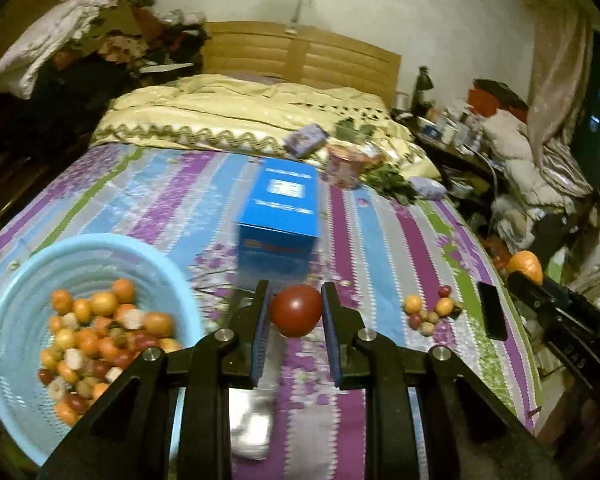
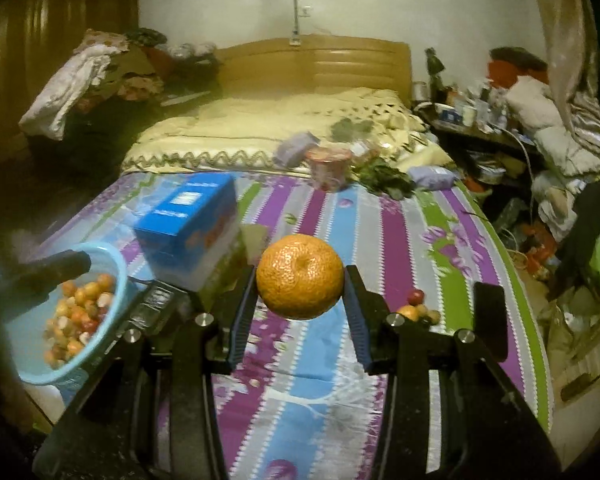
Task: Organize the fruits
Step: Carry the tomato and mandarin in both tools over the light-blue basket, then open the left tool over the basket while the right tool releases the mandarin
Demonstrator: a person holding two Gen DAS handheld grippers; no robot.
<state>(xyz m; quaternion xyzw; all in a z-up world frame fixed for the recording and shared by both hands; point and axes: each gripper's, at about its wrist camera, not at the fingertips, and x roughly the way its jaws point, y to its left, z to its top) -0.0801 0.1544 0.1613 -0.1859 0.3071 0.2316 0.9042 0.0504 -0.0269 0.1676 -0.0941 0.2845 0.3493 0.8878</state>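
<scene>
My left gripper [image 1: 295, 304] is shut on a red tomato [image 1: 296, 310] and holds it above the striped bedsheet. A light blue basket [image 1: 28, 272] with several small orange and red fruits lies at the lower left; it also shows in the right wrist view [image 2: 112, 264]. My right gripper [image 2: 300, 280] is shut on an orange [image 2: 300, 276], held above the bed; the orange also shows at the right of the left wrist view [image 1: 525, 266]. A small pile of loose fruits [image 1: 430, 310] lies on the sheet to the right, partly hidden behind my right gripper in its own view [image 2: 418, 308].
A blue box [image 1: 280, 210] stands on the bed ahead. A black phone [image 1: 492, 316] lies near the bed's right edge. A cup [image 1: 342, 166], leafy greens [image 1: 388, 180] and a folded quilt [image 1: 240, 112] lie farther back. Clutter fills the right side of the room.
</scene>
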